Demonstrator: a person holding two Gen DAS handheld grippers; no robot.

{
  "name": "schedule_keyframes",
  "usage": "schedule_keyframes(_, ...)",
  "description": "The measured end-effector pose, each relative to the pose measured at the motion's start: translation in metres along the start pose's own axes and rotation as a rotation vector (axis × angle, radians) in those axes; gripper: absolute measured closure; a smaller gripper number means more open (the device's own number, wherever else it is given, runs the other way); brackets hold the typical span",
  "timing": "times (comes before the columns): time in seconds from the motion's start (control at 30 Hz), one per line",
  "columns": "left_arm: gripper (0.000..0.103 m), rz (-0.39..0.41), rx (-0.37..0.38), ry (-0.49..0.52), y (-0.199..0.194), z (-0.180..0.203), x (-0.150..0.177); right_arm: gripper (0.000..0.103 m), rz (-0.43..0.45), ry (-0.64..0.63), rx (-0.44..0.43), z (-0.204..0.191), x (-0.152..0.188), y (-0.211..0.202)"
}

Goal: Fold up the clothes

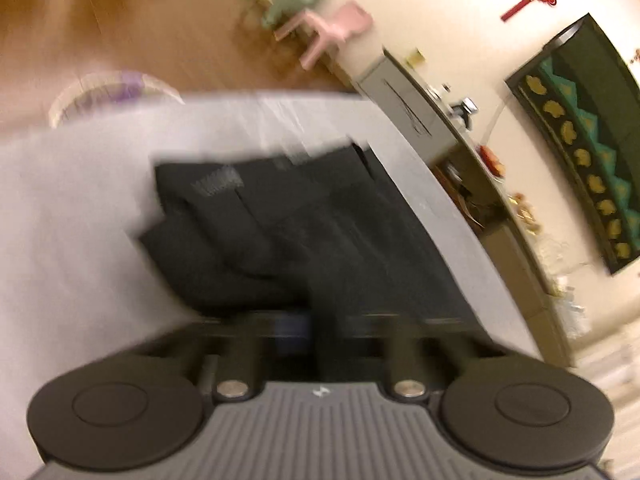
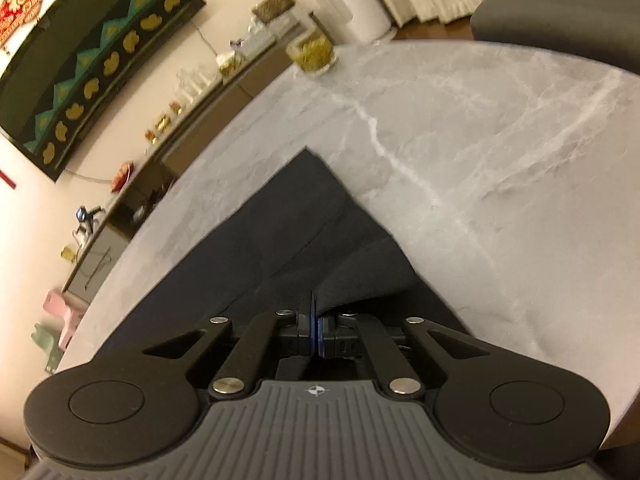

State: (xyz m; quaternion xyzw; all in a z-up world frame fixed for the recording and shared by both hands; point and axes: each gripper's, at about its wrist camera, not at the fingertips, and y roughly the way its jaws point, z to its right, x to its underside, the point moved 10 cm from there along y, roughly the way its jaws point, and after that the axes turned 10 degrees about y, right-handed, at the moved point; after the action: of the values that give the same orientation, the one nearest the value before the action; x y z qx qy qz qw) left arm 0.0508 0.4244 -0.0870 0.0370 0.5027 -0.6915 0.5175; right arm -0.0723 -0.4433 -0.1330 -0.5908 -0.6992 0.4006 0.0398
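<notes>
— Right wrist view: what's the right gripper [image 2: 314, 320] doing?
— Clamped on a fold of the black garment [image 2: 280, 236], which lies on the grey marble table [image 2: 480, 140].
— And the left gripper [image 1: 304, 320]?
— Blurred; closed, fabric against it.

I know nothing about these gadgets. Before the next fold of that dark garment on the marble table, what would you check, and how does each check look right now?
1. Right gripper closed on the dark garment: ok, a fold of cloth sits between the closed fingers.
2. Left gripper holding cloth: cannot tell, the left view is blurred, though the fingers look closed.
3. Garment fully on the marble table: ok in both views.
4. Bare table beyond the garment for folding: ok in the right view.
5. Potted plant clear of the cloth: ok, it stands apart at the far edge.
</notes>
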Motion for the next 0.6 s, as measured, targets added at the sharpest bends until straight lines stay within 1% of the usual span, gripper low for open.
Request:
schedule_keyframes(0.13, 0.099, -0.025, -0.002, -0.029, -0.002, -0.009, 0.004, 0.103, 0.002, -0.005, 0.016, 0.008, 0.002, -0.005)
schedule_keyframes(0.23, 0.099, -0.023, 0.034, -0.059, -0.008, -0.011, 0.001, 0.103, 0.009, -0.025, 0.011, 0.004, 0.002, -0.009)
schedule_keyframes(0.3, 0.099, -0.037, 0.041, -0.074, -0.007, -0.016, -0.002, 0.103, 0.029, -0.042, 0.005, 0.000, 0.004, -0.019)
schedule_keyframes(0.47, 0.099, -0.103, -0.014, -0.020, 0.006, -0.015, 0.008, 0.103, 0.035, -0.001, 0.046, 0.009, 0.017, -0.038)
schedule_keyframes(0.53, 0.099, -0.111, -0.017, -0.013, 0.008, -0.013, 0.009, 0.103, 0.034, 0.011, 0.060, 0.013, 0.017, -0.036)
schedule_keyframes(0.6, 0.097, -0.120, -0.009, -0.007, 0.008, -0.011, 0.009, 0.102, 0.033, 0.029, 0.068, 0.016, 0.014, -0.032)
